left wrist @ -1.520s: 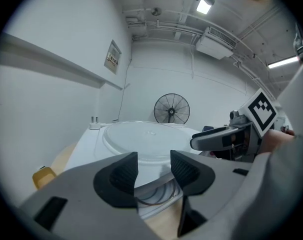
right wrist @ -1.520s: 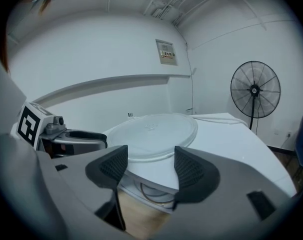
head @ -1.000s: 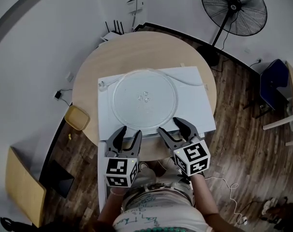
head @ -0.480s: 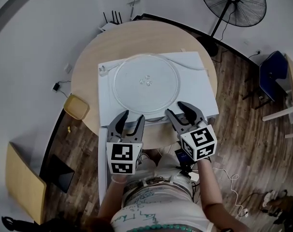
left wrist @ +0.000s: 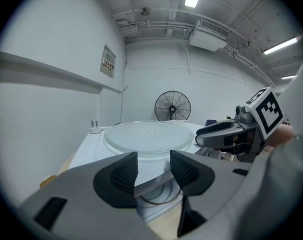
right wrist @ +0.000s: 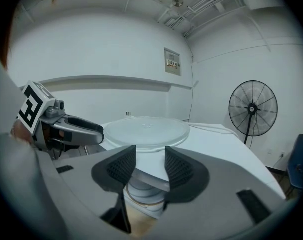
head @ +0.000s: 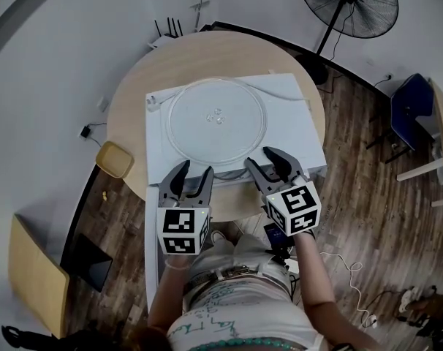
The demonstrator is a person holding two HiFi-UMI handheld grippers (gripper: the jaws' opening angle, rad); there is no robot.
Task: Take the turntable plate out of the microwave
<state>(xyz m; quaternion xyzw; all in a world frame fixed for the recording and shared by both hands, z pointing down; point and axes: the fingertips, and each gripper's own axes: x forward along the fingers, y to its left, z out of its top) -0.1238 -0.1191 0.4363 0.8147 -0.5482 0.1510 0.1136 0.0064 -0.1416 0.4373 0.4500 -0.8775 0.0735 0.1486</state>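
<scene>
Fingers (left wrist: 122, 176) of the left gripper (left wrist: 153, 159) stand apart with nothing pressed between their ribbed pads. The right gripper (right wrist: 150, 156) is also spread and empty. Its fingers (right wrist: 177, 170) have just been closing partway and now sit a little narrower than the left pair.

From the head view, a person stands at a round wooden table (head: 134, 97) and holds both grippers side by side at waist height. Each gripper carries a cube with black and white square markers. The left gripper (head: 196, 174) points at the near edge of a white microwave (head: 298, 141) that sits on the table. The right gripper (head: 259, 158) reaches just over that same near edge. Neither one touches the glass.

The turntable plate (head: 216, 119) is a clear, round glass disc lying flat on top of the microwave, toward its left side. It covers most of the depth of the top. Both gripper views show it straight ahead, beyond the fingertips: the plate (left wrist: 149, 134) from the left and the plate (right wrist: 146, 130) from the right. A power plug (head: 153, 101) rests on the microwave top just beside the plate's left rim.

A black standing fan (head: 346, 2) is on the wooden floor beyond the table. A small yellow stool (head: 114, 159) sits at the table's left.
</scene>
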